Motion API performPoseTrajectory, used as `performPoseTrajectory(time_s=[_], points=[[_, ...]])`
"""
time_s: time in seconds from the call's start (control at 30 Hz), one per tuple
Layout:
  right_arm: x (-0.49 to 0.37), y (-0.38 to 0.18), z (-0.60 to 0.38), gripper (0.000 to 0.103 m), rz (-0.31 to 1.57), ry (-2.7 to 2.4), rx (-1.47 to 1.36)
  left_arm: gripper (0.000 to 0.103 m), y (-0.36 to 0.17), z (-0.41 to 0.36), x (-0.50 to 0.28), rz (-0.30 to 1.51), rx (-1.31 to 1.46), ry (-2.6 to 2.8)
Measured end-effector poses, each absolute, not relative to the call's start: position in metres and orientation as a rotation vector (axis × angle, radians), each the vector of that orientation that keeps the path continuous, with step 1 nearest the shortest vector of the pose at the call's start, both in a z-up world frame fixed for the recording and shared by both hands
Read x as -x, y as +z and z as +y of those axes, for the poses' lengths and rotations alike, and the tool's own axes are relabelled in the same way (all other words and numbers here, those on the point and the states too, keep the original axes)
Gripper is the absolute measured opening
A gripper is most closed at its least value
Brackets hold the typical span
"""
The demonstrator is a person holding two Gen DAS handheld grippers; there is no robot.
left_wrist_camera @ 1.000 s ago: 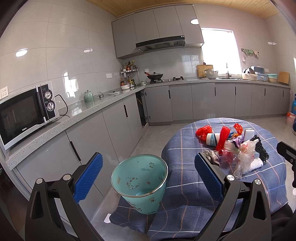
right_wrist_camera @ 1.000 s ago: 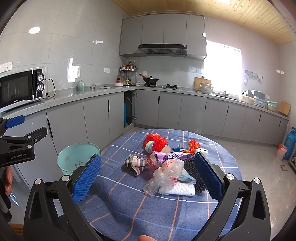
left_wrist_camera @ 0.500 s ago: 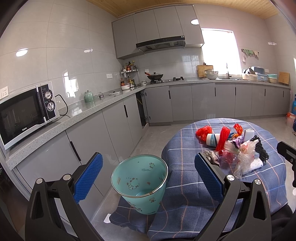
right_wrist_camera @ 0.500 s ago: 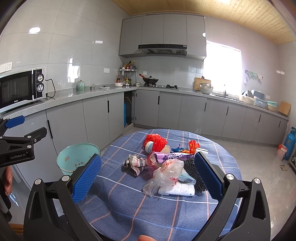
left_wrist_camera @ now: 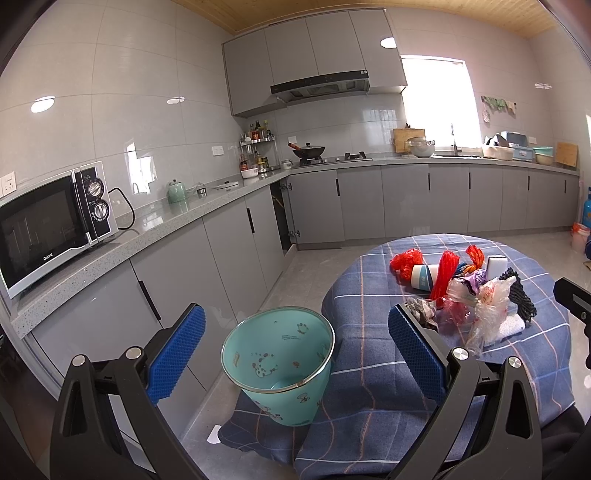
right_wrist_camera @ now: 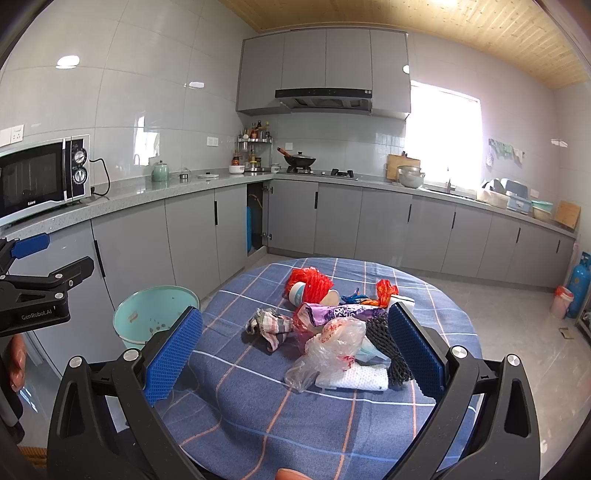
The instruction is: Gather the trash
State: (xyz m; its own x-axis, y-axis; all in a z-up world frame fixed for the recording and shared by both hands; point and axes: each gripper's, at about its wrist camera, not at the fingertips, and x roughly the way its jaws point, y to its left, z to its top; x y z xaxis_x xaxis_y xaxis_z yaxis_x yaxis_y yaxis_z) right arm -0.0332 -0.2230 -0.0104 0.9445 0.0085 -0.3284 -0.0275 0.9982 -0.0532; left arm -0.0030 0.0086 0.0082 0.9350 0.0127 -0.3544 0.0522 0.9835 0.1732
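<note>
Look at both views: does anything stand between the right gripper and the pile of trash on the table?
Nothing visible does. The right gripper has its jaws open with only bare tablecloth before the trash pile. The bin stands beside the table, open-topped.

Home kitchen, as I read it from my rig. Ahead of gripper: grey L-shaped base cabinets (right_wrist_camera: 384,221), wall cabinets over range hood (right_wrist_camera: 323,99), wok (right_wrist_camera: 300,160) on gas hob. Left of gripper: microwave (left_wrist_camera: 51,225) on speckled countertop (left_wrist_camera: 122,251). Far right: sink tap (right_wrist_camera: 448,182) under window (right_wrist_camera: 445,133). Wood-plank ceiling (right_wrist_camera: 480,33) overhead.
</note>
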Motion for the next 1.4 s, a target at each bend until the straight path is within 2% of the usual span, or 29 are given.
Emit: performPoseTrajectory(time_s=[0.4,0.7,1.1,1.3,1.4], points=[[0.017,-0.014,-0.257,0.098,0.328,-0.056,0.021,0.098,-0.003,0.003,-0.014,0.386,-0.175,-0.029],[-0.027,-0.055,-0.324,0.098,0.407,-0.201,-0.034,0.098,-0.035,-0.031,-0.055,0.441,-0.212,-0.067],[-0.066,-0.109,-0.364,0.097,0.486,-0.249,-0.054,0.098,-0.075,-0.095,-0.101,0.467,-0.236,-0.123],[-0.088,-0.123,-0.370,0.091,0.536,-0.205,-0.048,0.098,-0.091,-0.125,-0.126,0.497,-0.234,-0.132],[-0.102,-0.131,-0.373,0.084,0.591,-0.183,-0.030,0.098,-0.094,-0.134,-0.135,0.519,-0.208,-0.143]])
